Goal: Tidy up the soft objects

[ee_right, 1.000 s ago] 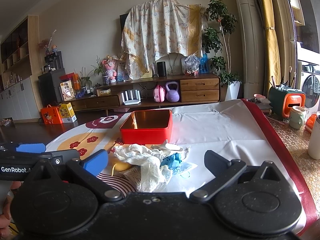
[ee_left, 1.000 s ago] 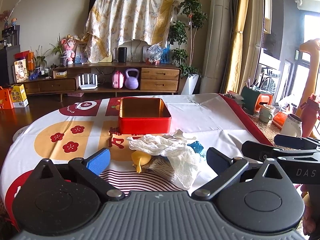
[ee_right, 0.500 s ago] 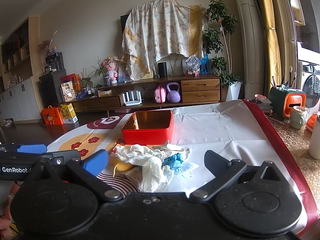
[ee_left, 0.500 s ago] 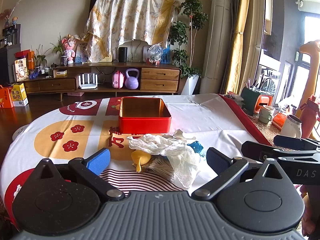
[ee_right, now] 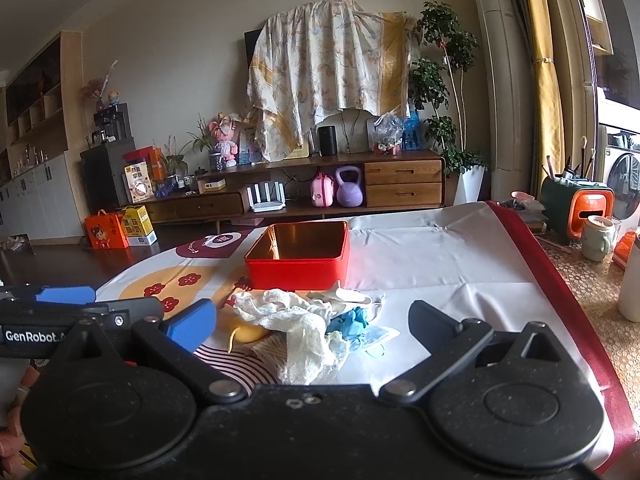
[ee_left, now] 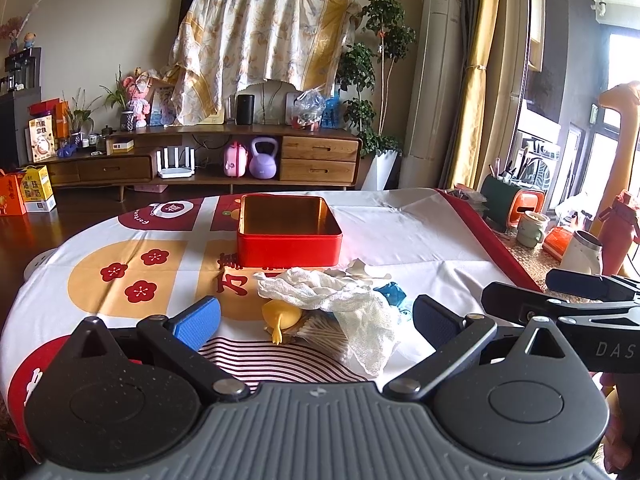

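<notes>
Right now I hold my left gripper (ee_left: 316, 316) and right gripper (ee_right: 312, 322) side by side, each spread wide with nothing between its fingers. Just in front of the red tin (ee_left: 288, 236) lies the pile I'm after: white gauze cloth (ee_left: 340, 296) draped over a yellow soft toy (ee_left: 280, 314), with blue gloves (ee_right: 352, 322) beside it. Both grippers hang short of that pile, well apart from the tin.

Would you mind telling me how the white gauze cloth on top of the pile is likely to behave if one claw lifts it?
The white gauze cloth lies crumpled and draped, so it will probably hang limp. Its open weave suggests it is light. It overlaps the cotton swabs and yellow toy, so it may snag or drag them.
</notes>
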Demonstrator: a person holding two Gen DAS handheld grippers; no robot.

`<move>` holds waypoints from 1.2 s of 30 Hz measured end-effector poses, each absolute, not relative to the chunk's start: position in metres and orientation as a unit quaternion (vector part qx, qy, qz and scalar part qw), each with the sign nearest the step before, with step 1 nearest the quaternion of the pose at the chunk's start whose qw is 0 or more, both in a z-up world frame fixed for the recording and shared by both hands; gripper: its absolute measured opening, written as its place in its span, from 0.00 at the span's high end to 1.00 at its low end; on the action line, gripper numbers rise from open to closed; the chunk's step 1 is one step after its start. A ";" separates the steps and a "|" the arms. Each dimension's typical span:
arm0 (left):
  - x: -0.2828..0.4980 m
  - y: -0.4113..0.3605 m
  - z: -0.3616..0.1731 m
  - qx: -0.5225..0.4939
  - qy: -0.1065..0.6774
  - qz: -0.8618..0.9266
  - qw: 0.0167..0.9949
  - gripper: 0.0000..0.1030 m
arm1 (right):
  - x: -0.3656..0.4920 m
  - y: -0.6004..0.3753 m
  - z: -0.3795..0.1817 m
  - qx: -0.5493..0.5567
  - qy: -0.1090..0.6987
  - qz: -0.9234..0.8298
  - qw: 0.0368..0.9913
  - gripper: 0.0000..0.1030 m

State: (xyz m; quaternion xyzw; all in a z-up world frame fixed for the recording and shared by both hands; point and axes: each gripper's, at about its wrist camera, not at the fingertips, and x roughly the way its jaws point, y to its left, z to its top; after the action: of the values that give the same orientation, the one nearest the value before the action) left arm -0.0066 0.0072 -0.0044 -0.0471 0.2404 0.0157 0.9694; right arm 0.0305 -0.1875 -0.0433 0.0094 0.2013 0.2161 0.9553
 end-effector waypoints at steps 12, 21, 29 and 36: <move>-0.005 0.009 -0.006 -0.054 0.236 0.019 0.970 0.00 | 0.039 -0.190 -0.047 0.008 0.207 0.223 0.953 0.02; 0.010 0.023 -0.020 -0.068 0.250 0.025 0.966 0.00 | 0.059 -0.187 -0.064 -0.001 0.222 0.230 0.947 0.03; 0.045 0.042 -0.048 -0.046 0.257 0.039 0.965 0.00 | 0.099 -0.175 -0.081 -0.035 0.250 0.242 0.937 0.12; 0.088 0.056 -0.086 -0.028 0.297 0.050 0.953 0.00 | 0.142 -0.154 -0.102 -0.074 0.291 0.268 0.915 0.23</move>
State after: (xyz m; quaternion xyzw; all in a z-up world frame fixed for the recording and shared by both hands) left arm 0.0876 0.0563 -0.0858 -0.0281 0.2969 0.0498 0.9532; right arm 0.1423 -0.1541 -0.1024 -0.0740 0.2912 0.2676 0.9155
